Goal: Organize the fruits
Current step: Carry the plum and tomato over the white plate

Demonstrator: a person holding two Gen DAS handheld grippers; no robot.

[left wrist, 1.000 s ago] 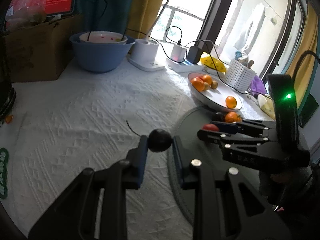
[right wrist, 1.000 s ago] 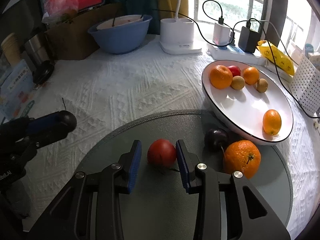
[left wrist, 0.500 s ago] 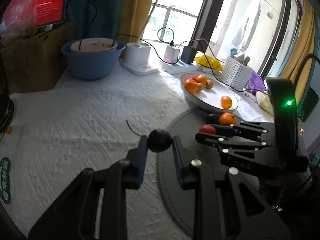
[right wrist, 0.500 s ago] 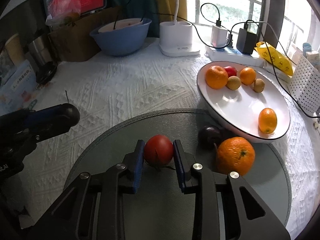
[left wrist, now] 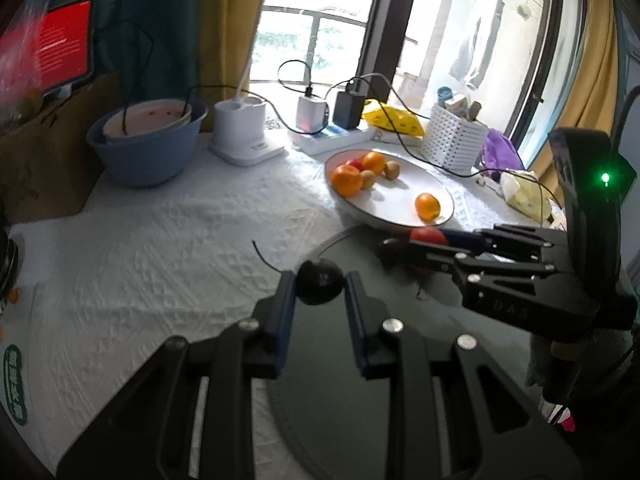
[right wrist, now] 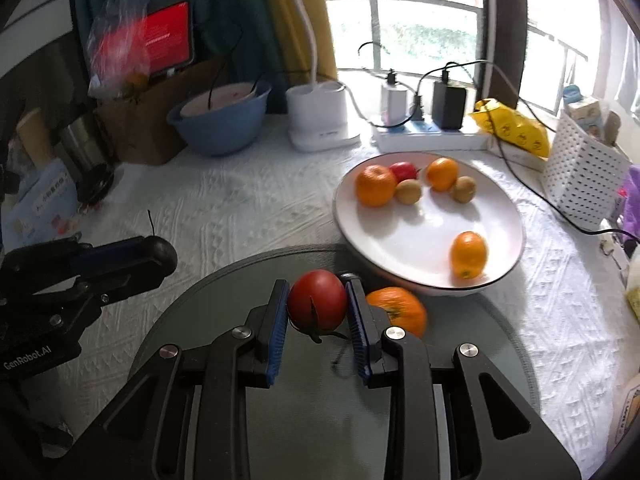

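My left gripper [left wrist: 320, 286] is shut on a dark plum [left wrist: 319, 287] with a thin stem and holds it above the edge of the round dark mat [left wrist: 360, 380]. It also shows at the left of the right wrist view [right wrist: 160, 254]. My right gripper [right wrist: 317, 300] is shut on a red tomato [right wrist: 317, 299] and holds it above the mat [right wrist: 304, 400]. The tomato shows in the left wrist view [left wrist: 429, 236] too. A white plate [right wrist: 404, 252] behind the mat holds oranges, two kiwis and a red fruit. One orange [right wrist: 398, 310] lies on the mat by the plate.
A blue bowl [right wrist: 219, 120], a white lamp base [right wrist: 318, 120], a power strip with chargers [right wrist: 428, 136], a yellow bag [right wrist: 512, 128] and a white perforated basket [right wrist: 584, 176] line the back. A cardboard box [left wrist: 36, 168] stands at the left. Cables cross the white tablecloth.
My right gripper closed on the tomato and lifted it off the mat, toward the plate. My left gripper rose with the plum. The dark plum on the mat is out of sight.
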